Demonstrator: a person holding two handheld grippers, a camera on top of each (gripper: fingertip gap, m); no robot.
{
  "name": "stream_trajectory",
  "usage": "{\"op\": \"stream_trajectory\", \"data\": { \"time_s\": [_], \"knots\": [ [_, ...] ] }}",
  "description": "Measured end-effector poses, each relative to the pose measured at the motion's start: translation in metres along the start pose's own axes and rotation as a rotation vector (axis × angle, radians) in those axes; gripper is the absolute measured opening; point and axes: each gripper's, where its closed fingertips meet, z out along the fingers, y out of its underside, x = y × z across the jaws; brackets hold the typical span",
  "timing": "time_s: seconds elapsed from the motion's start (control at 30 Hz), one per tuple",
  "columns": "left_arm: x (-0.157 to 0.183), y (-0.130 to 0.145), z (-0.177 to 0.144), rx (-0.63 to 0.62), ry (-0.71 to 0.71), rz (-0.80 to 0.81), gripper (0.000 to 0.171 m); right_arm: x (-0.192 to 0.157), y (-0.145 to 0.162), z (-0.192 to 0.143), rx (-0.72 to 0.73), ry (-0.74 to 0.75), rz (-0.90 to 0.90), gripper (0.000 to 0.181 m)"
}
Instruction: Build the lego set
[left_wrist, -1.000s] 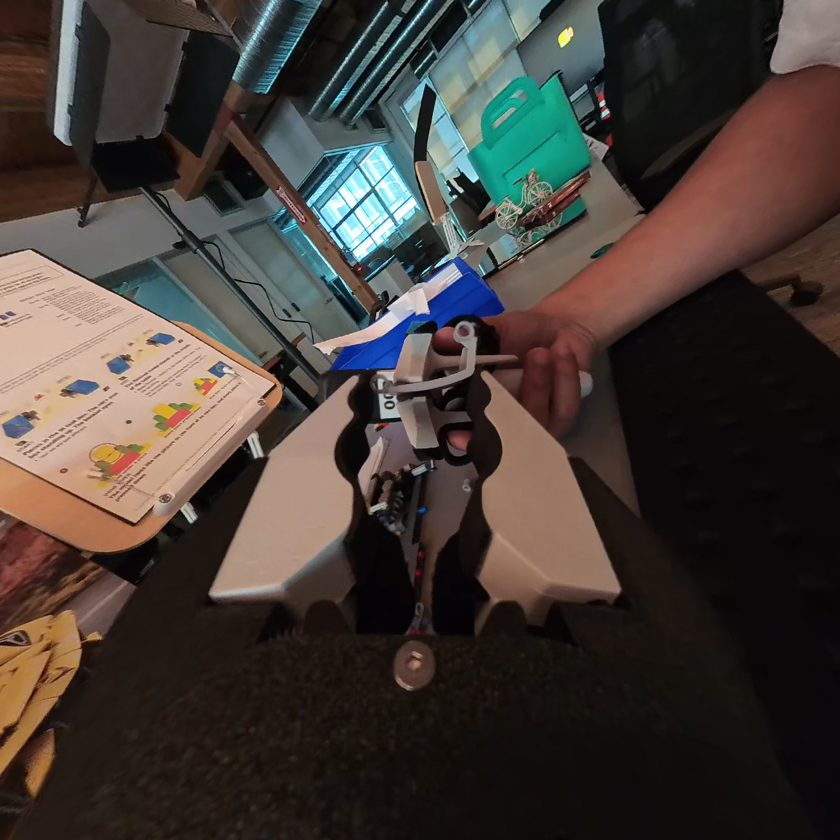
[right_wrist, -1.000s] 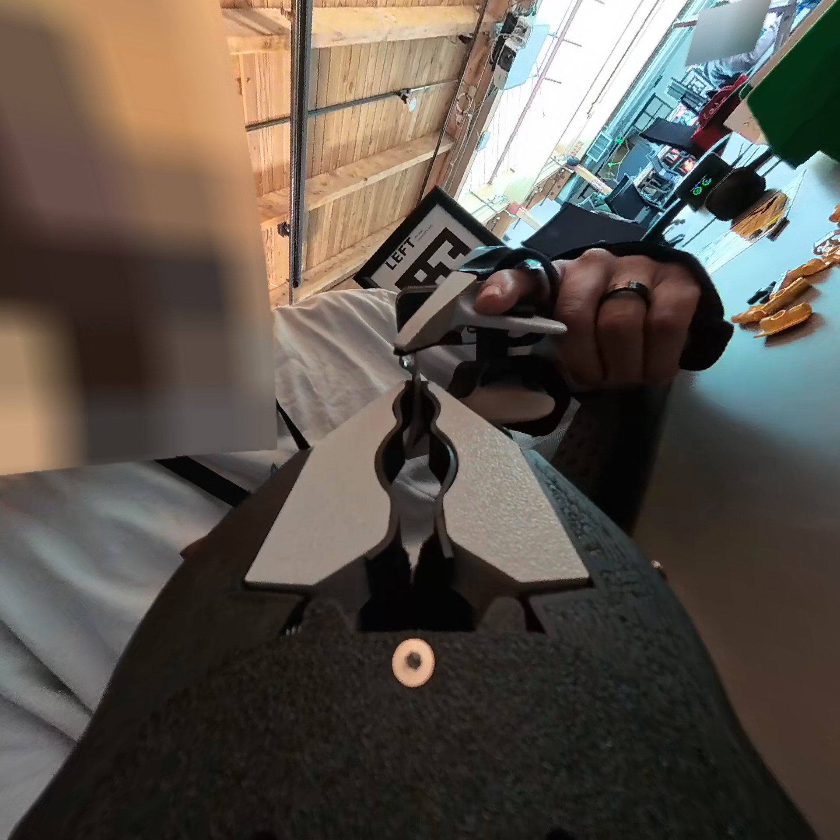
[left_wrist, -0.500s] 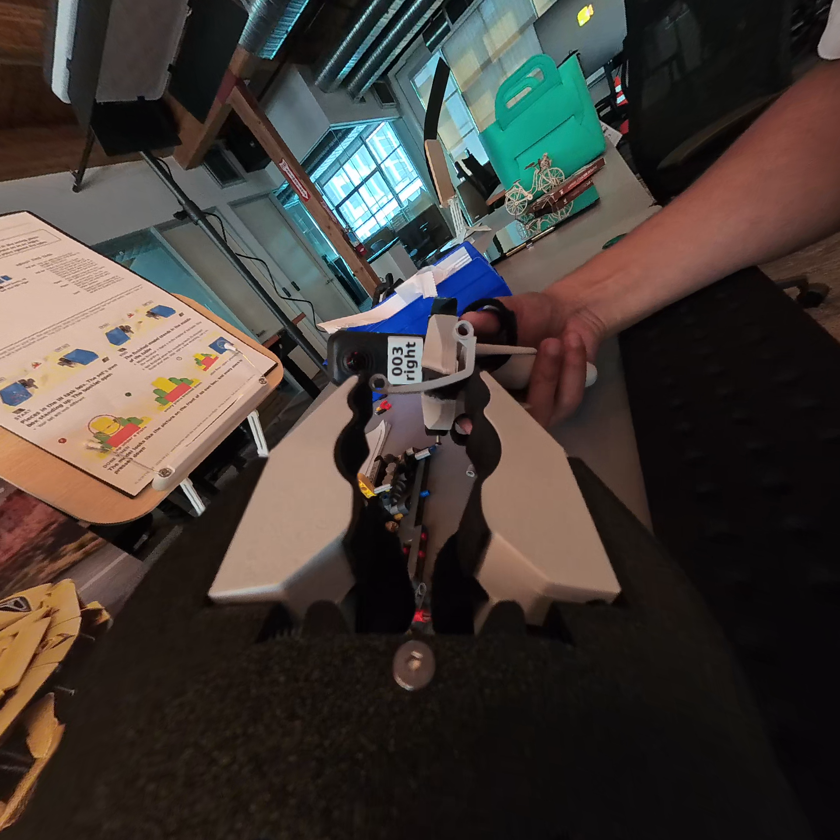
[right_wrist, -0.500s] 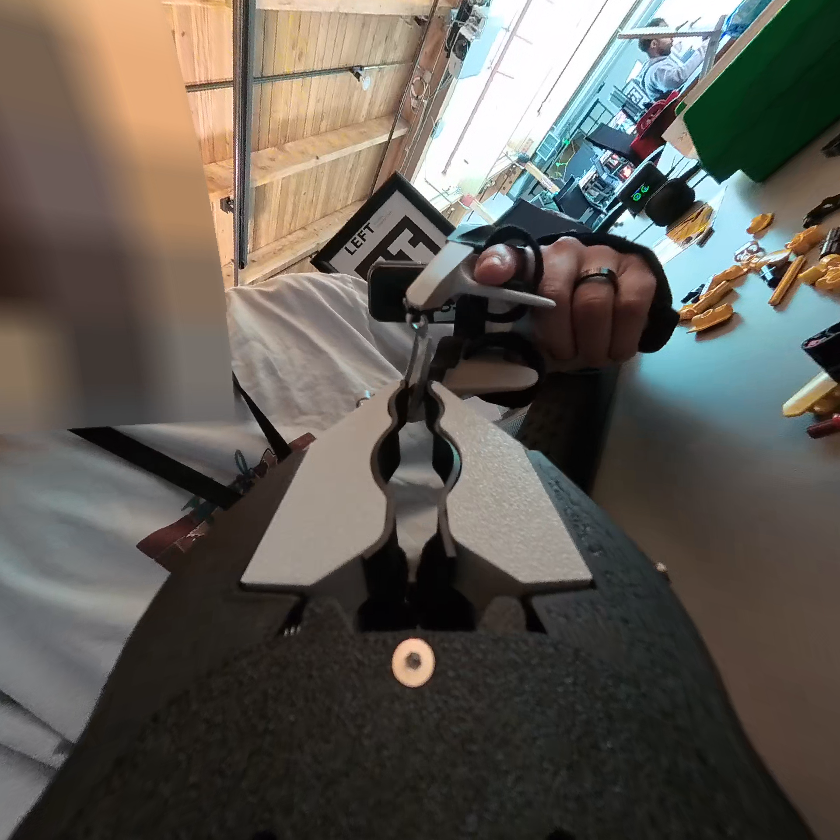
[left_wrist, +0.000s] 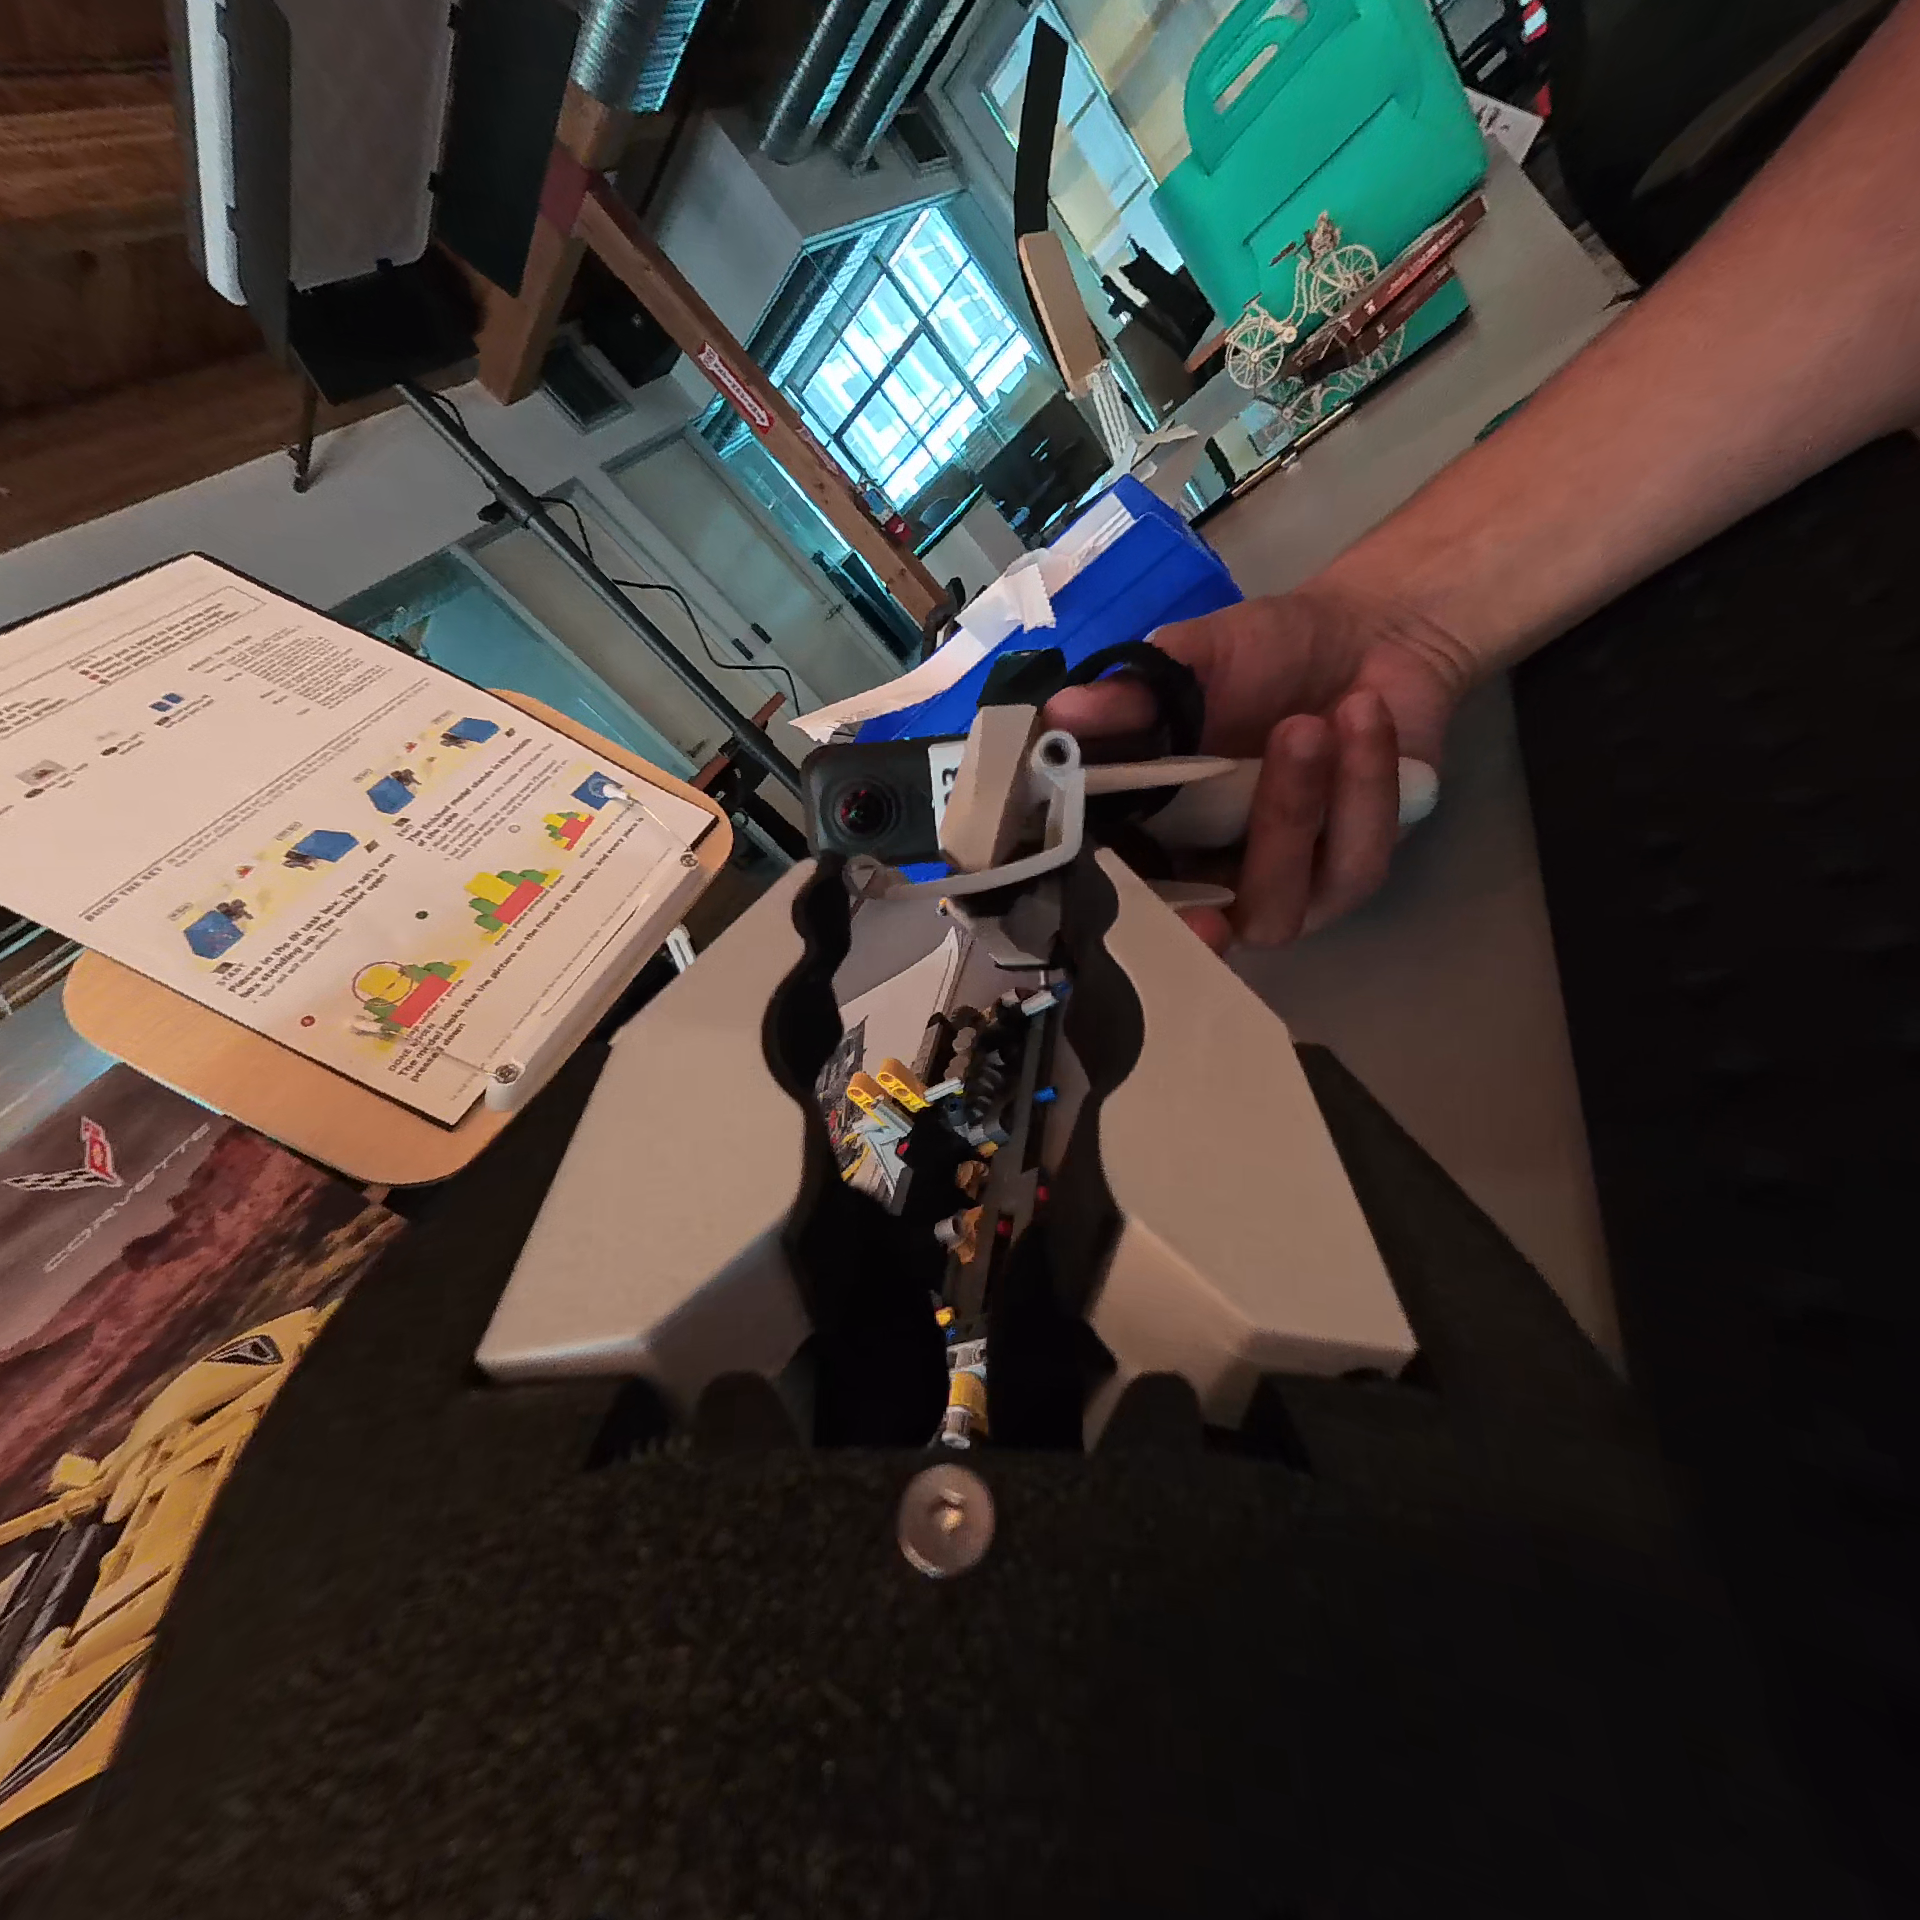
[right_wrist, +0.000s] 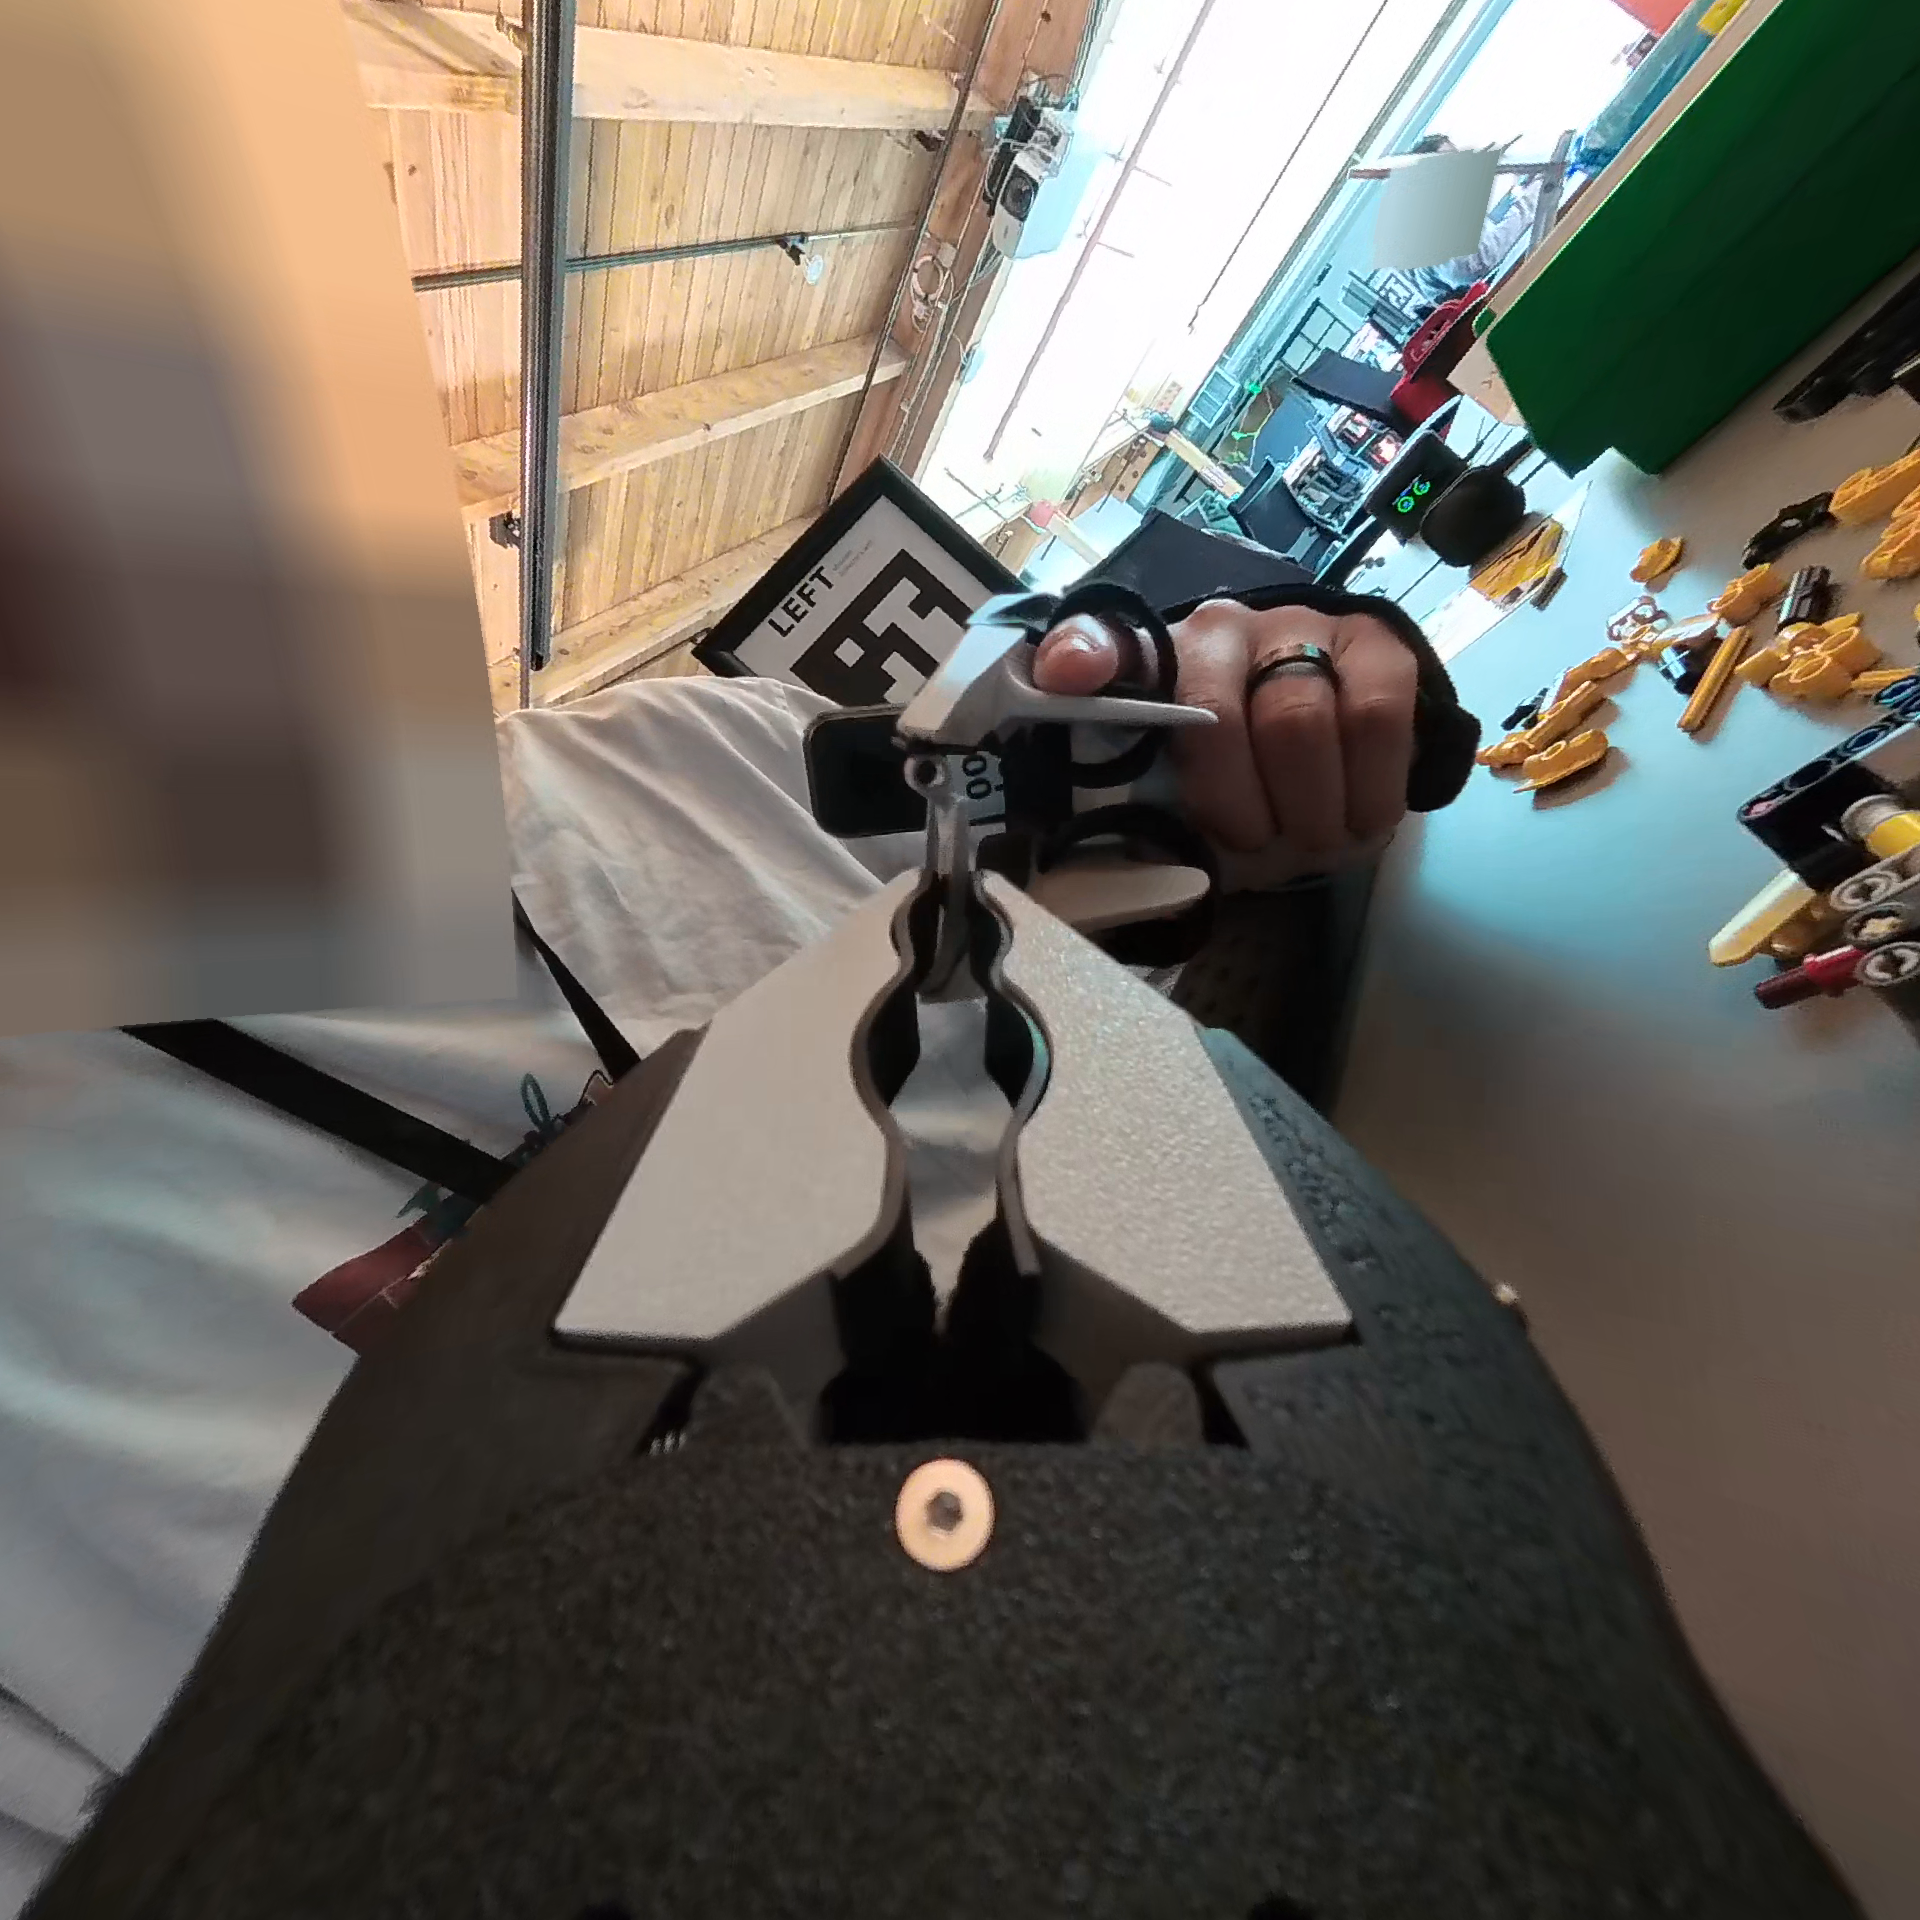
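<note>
1. My left gripper (left_wrist: 956, 899) has its jaws open, with a wide gap between the grey fingers and nothing pinched in it.
2. My right gripper (right_wrist: 951, 899) has its jaws drawn in on a thin grey lego piece (right_wrist: 943, 831), which sticks out past the tips and ends in a small ring.
3. In the left wrist view that piece curves across the mouth of the open left jaws. I cannot tell whether it touches either finger.
4. The two grippers face each other nose to nose above the table (right_wrist: 1558, 1195). Each view shows the other gripper just beyond its own tips.
5. The right hand (left_wrist: 1320, 779) wraps its gripper's handle, with the forearm running off to the upper right.
6. The left hand (right_wrist: 1299, 727) wears a ring and a black cuff.
7. Through the left jaws I see a dark part-built lego model (left_wrist: 935, 1101) with yellow, blue and red bits, lying on the table.
8. Loose yellow pieces (right_wrist: 1558, 743) lie scattered on the table to the right in the right wrist view, with black and grey beams (right_wrist: 1829, 831) nearer the edge.
9. An instruction sheet (left_wrist: 312, 831) is clipped to a tilted wooden board (left_wrist: 260, 1091) on the left.
10. Below the board lies a box (left_wrist: 135, 1351) with a yellow car picture.
11. A blue bin (left_wrist: 1122, 603) stands behind the right gripper.
12. A green bin (right_wrist: 1714, 260) stands at the far right.
</note>
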Motion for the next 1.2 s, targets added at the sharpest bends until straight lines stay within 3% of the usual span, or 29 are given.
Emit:
{"op": "stream_trajectory", "data": {
  "time_s": [0.03,0.3,0.8,1.2],
  "knots": [
    [-0.001,0.001,0.000,-0.010,-0.005,0.004,0.038,0.001,-0.001,-0.001,0.004,0.009,-0.002,0.004],
    [-0.002,0.011,0.002,-0.065,-0.003,0.001,0.037,0.011,-0.011,-0.011,0.042,0.137,-0.086,0.003],
    [0.003,0.012,0.003,-0.067,0.001,0.020,0.037,0.013,-0.012,-0.013,0.057,0.172,-0.109,0.002],
    [0.009,0.003,0.002,-0.017,0.029,0.022,0.035,0.000,0.002,0.000,-0.003,-0.009,0.029,0.002]
  ]
}}
